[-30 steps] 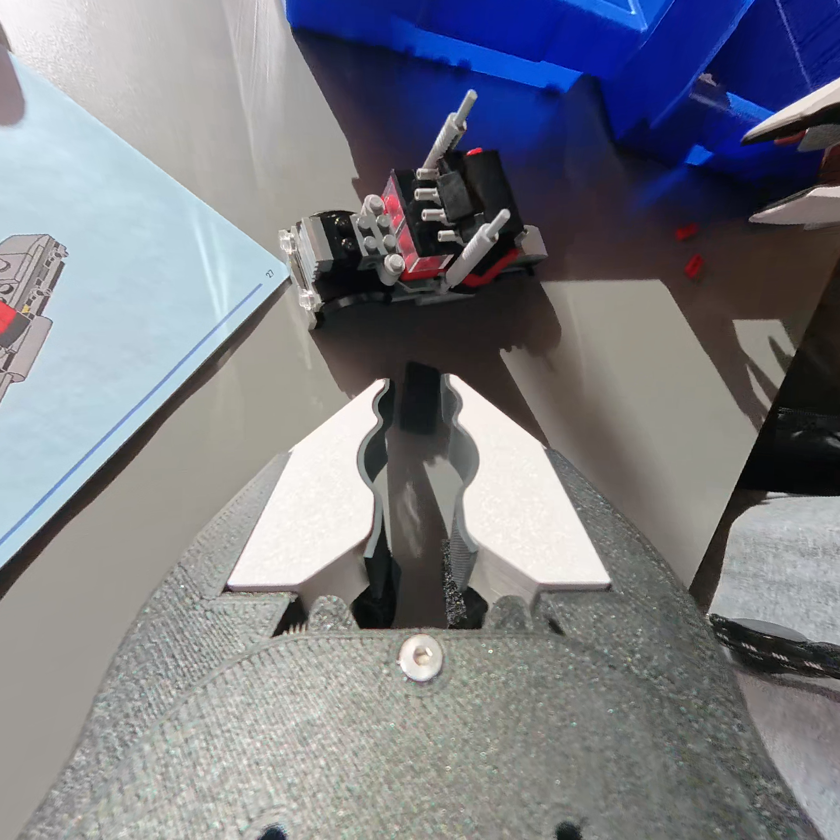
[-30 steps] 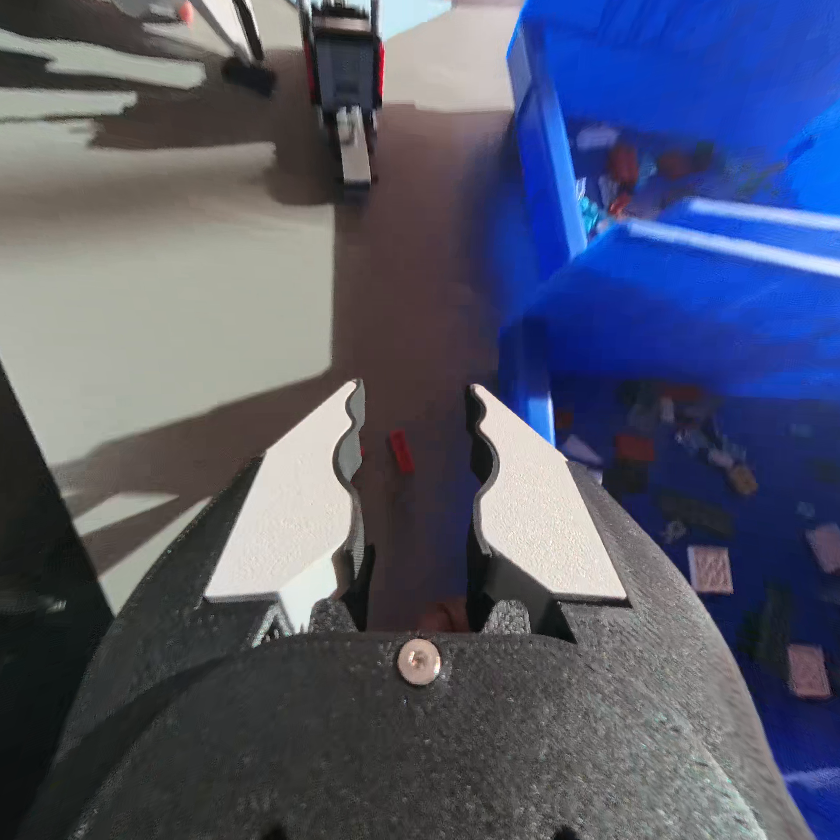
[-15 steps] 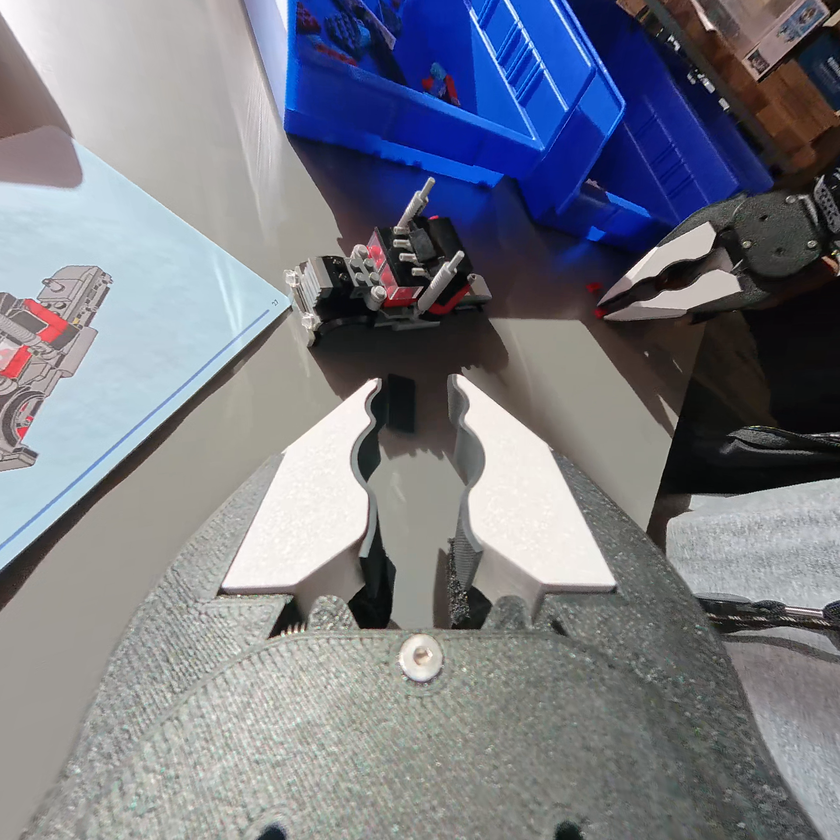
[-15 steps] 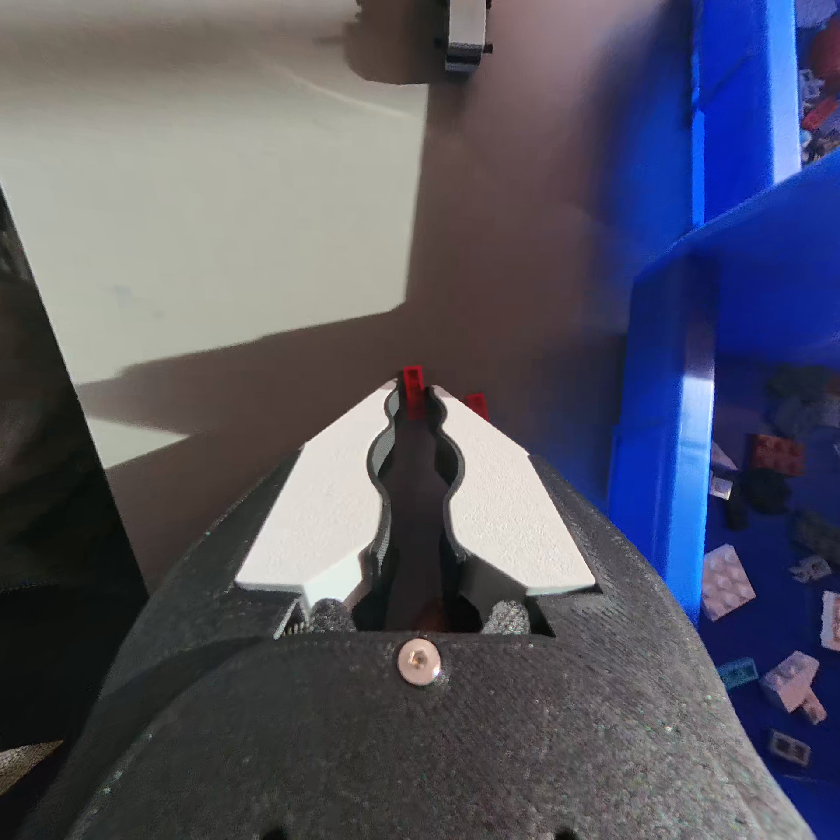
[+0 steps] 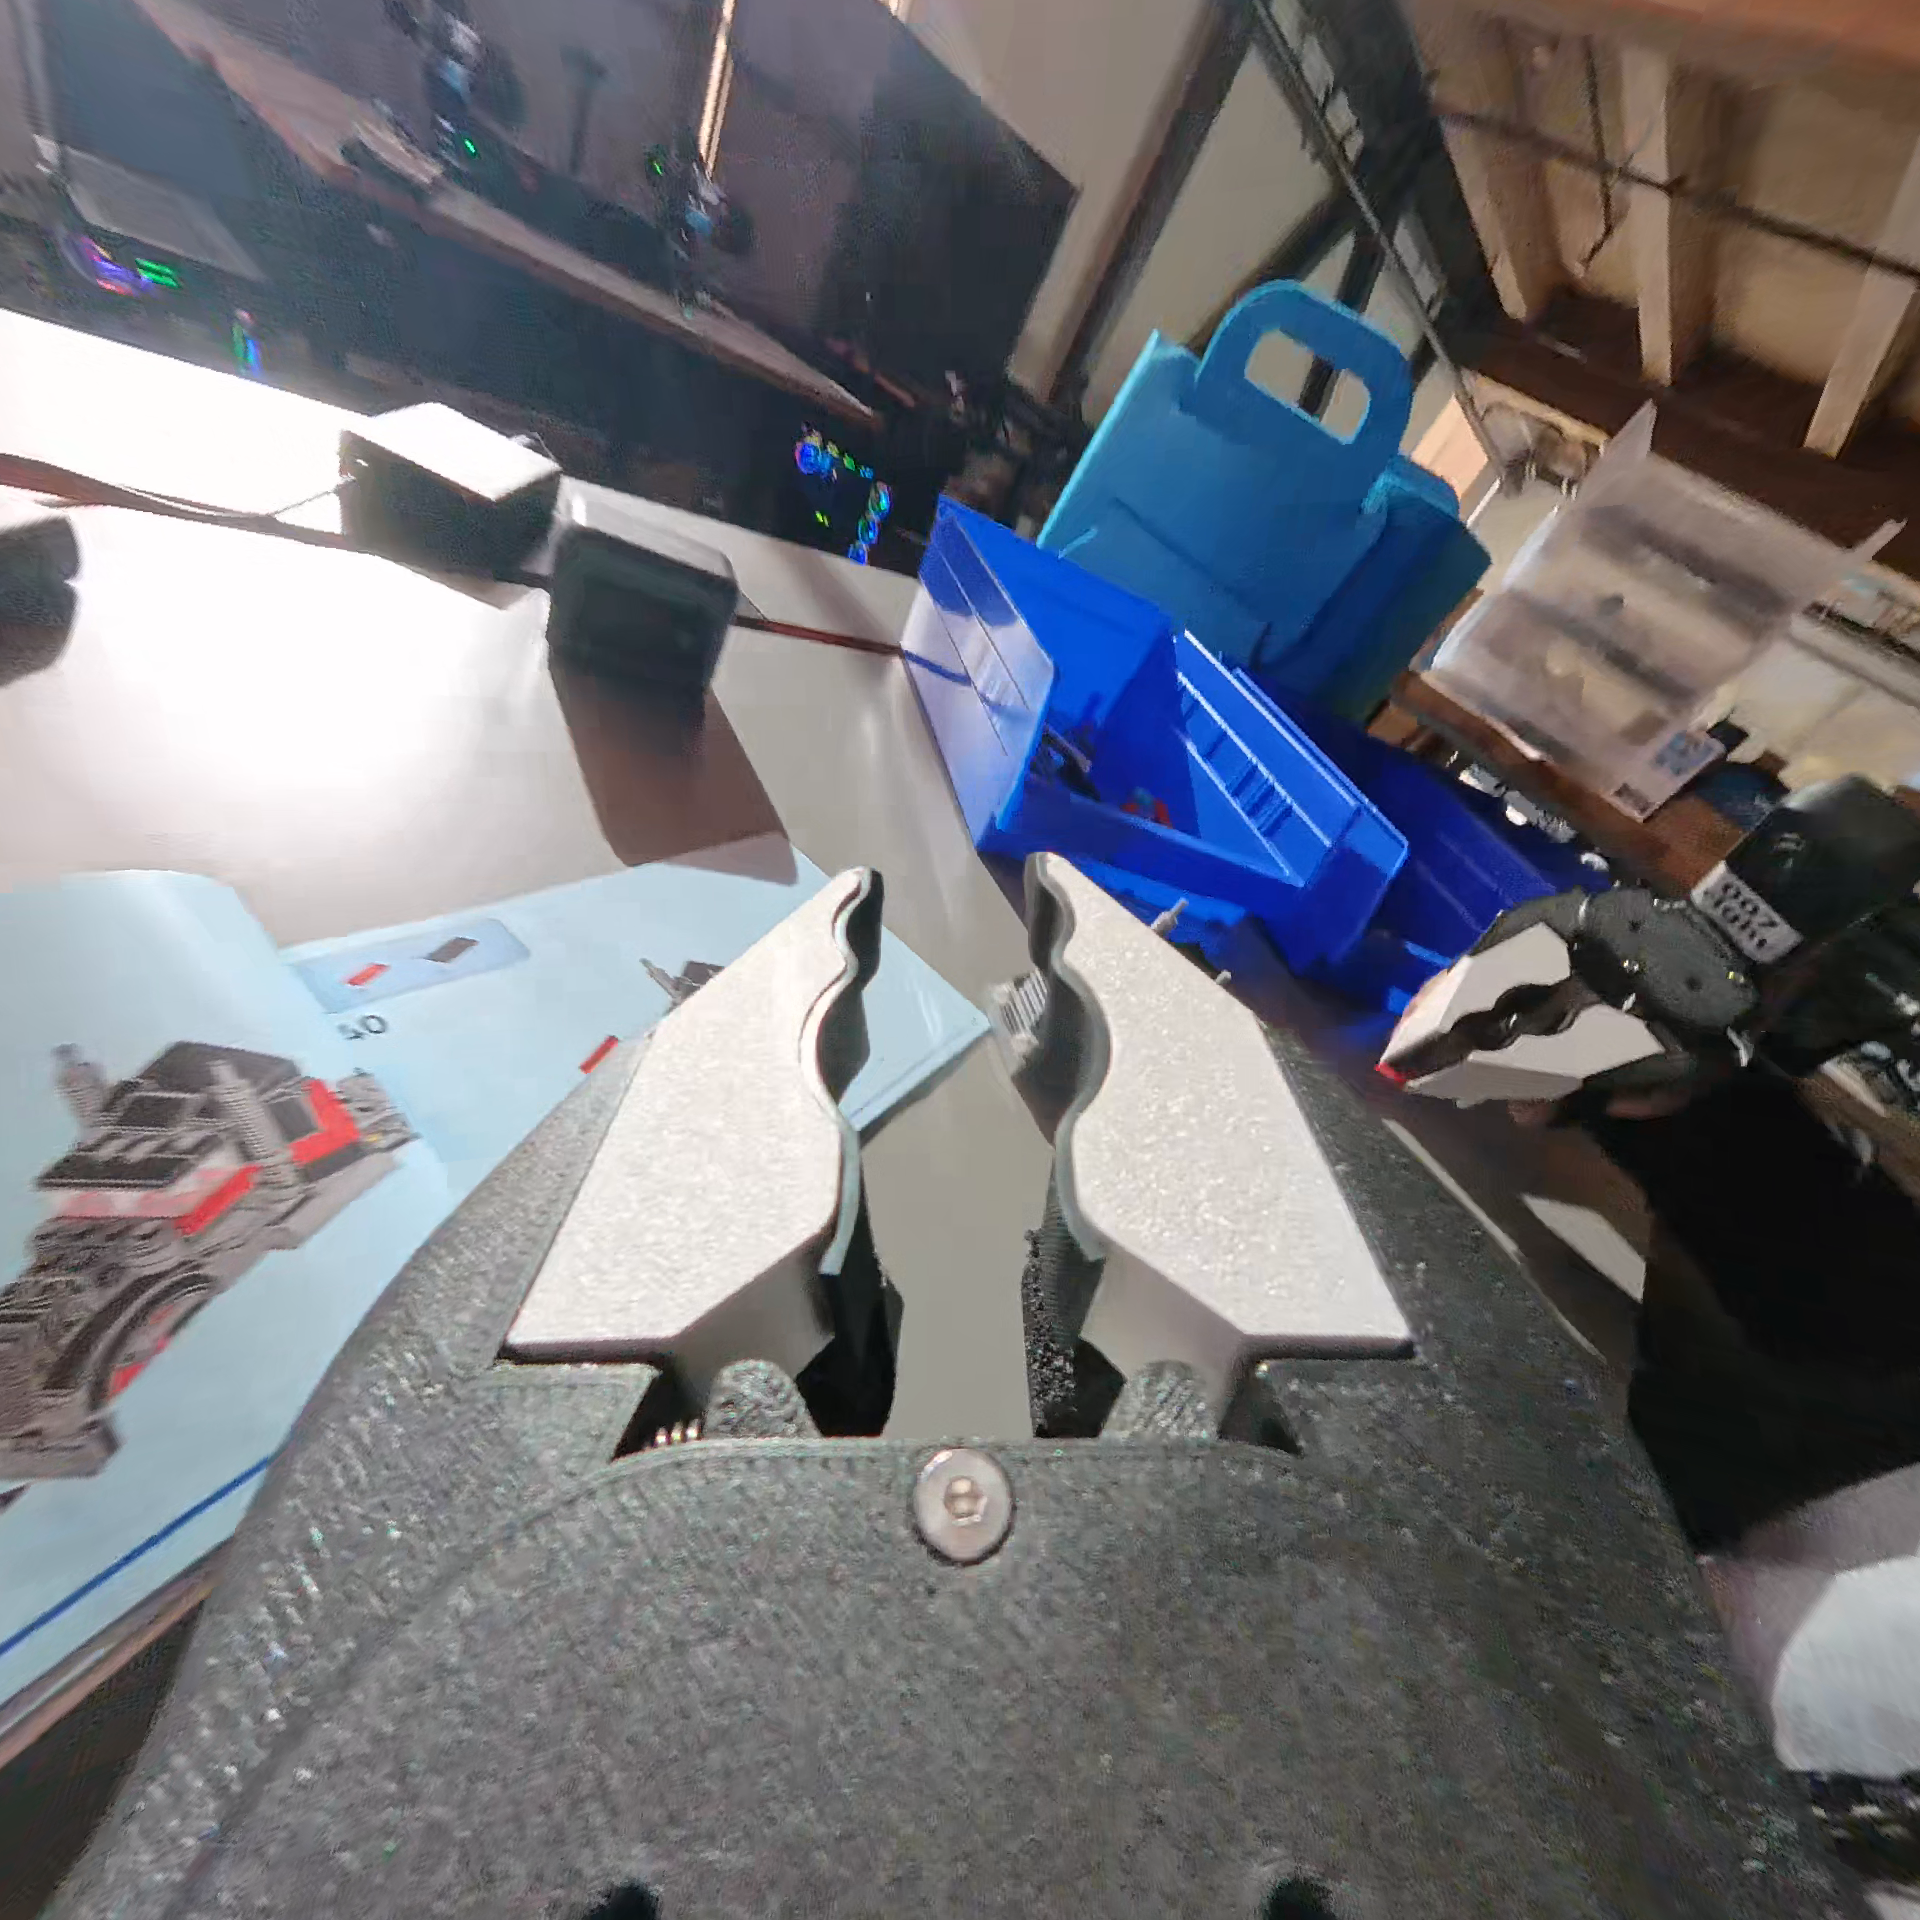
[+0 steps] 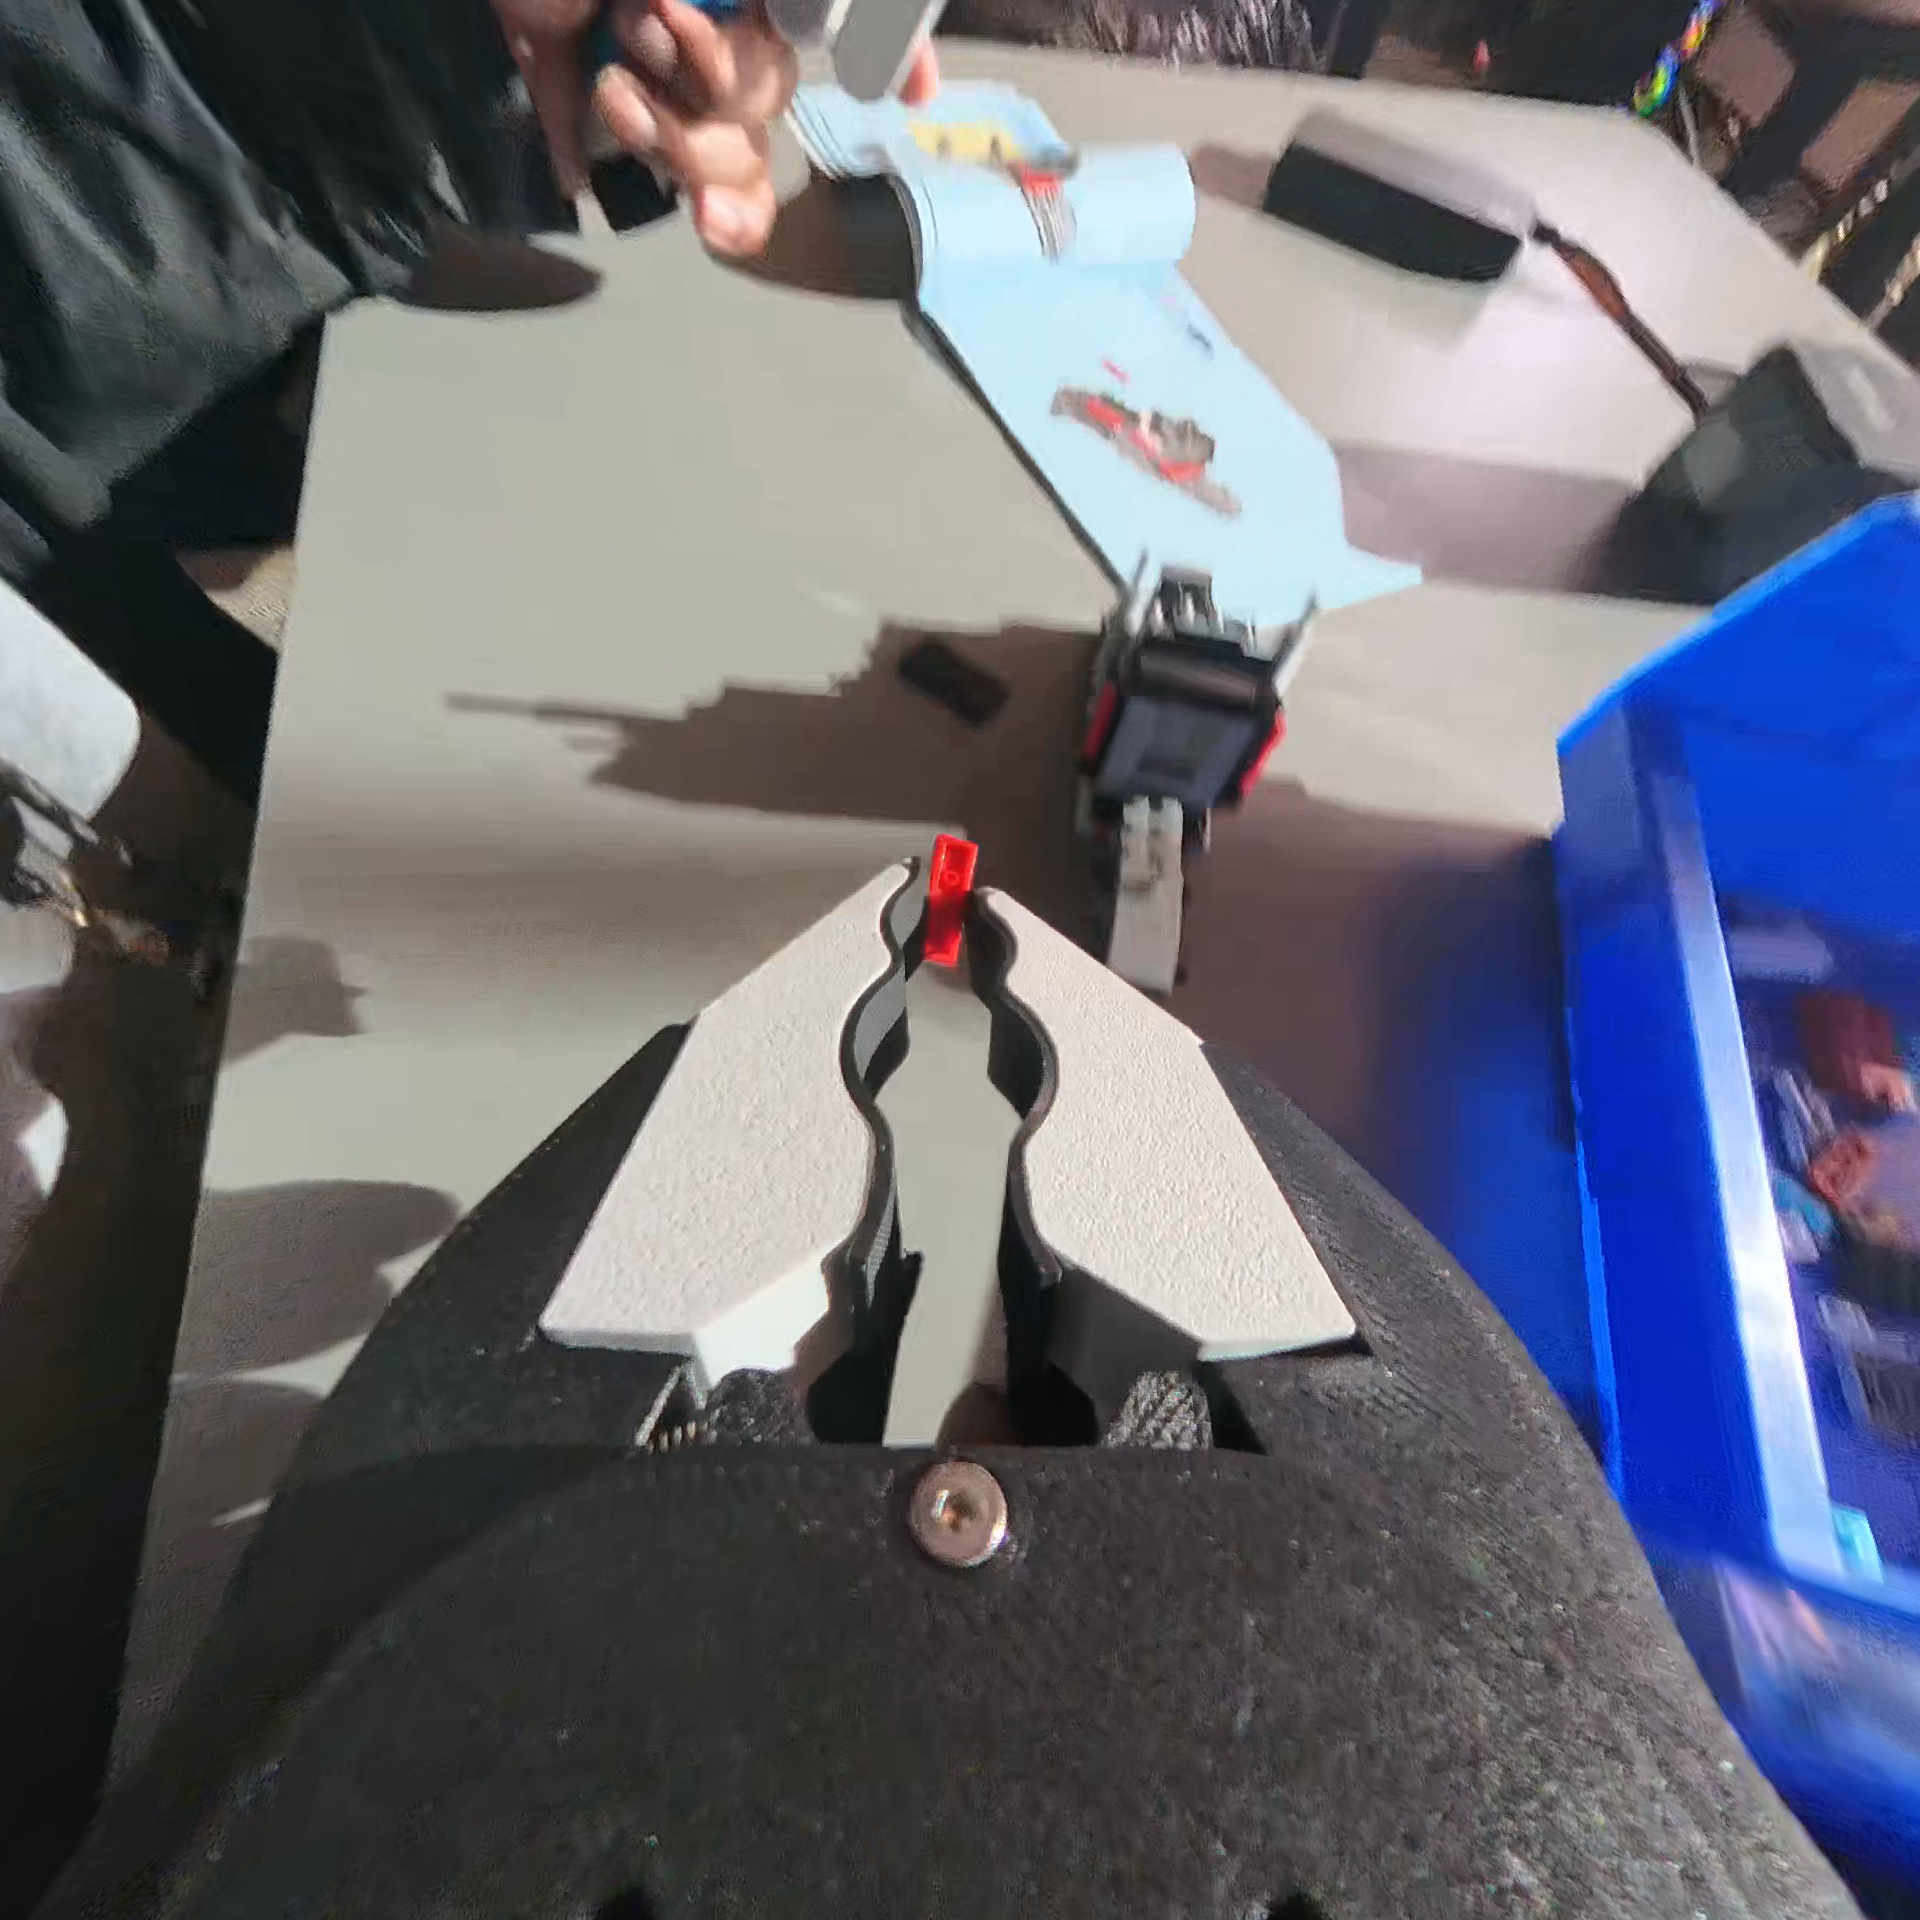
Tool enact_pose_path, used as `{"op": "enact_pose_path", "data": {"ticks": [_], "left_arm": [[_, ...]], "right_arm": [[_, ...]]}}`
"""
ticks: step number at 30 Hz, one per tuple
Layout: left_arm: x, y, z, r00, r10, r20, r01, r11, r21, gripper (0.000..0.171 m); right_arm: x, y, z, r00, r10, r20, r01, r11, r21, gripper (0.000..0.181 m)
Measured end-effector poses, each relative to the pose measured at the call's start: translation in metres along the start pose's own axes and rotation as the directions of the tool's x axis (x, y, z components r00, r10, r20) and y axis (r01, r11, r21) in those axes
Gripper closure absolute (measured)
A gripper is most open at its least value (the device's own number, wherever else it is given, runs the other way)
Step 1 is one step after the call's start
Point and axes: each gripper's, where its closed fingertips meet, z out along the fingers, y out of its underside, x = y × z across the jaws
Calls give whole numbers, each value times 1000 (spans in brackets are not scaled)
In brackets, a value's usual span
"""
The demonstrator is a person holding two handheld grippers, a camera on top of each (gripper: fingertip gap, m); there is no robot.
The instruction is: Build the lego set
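My right gripper [image 6: 948, 883] is shut on a small red lego piece [image 6: 953, 868] and holds it above the table, just short of the black, grey and red truck model [image 6: 1179, 727]. A small black piece [image 6: 951, 681] lies on the table left of the truck. My left gripper [image 5: 951, 888] is open and empty, raised and tilted up over the table. Its right finger hides most of the truck; only a grey grille bit [image 5: 1013, 1003] shows. The right gripper [image 5: 1397, 1065] also shows in the left wrist view, at the right, with red at its tip.
The light blue instruction booklet [image 5: 312, 1091] lies open at the left, also visible beyond the truck [image 6: 1143, 416]. Blue parts bins [image 5: 1174, 769] [image 6: 1714, 1039] stand at the right. Black boxes with a cable [image 5: 634, 613] sit farther back. A person's hand [image 6: 675, 104] is at the top. Spacing between my two grippers at the tips: around 25 cm. Left tips and right tips are each some 15 cm from the grey grille bit [image 5: 1013, 1003].
My left gripper opened, left the black piece on the table, then rose and tilted up. My right gripper shut on the red piece, lifted it and swung toward the truck.
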Motion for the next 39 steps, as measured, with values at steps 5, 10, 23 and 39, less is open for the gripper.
{"op": "enact_pose_path", "data": {"ticks": [5, 10, 23, 39], "left_arm": [[-14, 3, -17, 999, -30, -18, 30, 999, 24, 143], [-11, 26, -17, 991, -94, -98, 89, 995, -54, 143], [19, 40, -14, 956, -66, -287, 18, 986, -164, 143], [72, 73, 12, 836, 231, -498, -371, 906, -202, 145]], "right_arm": [[-11, -52, 48, 995, -58, 77, 49, 992, 116, 172], [-13, -83, 86, 993, -77, 95, 59, 981, 183, 173], [-7, -91, 121, 991, 29, 129, -53, 981, 185, 173], [-14, -85, 108, 880, 313, 357, -370, 923, 102, 173]]}}
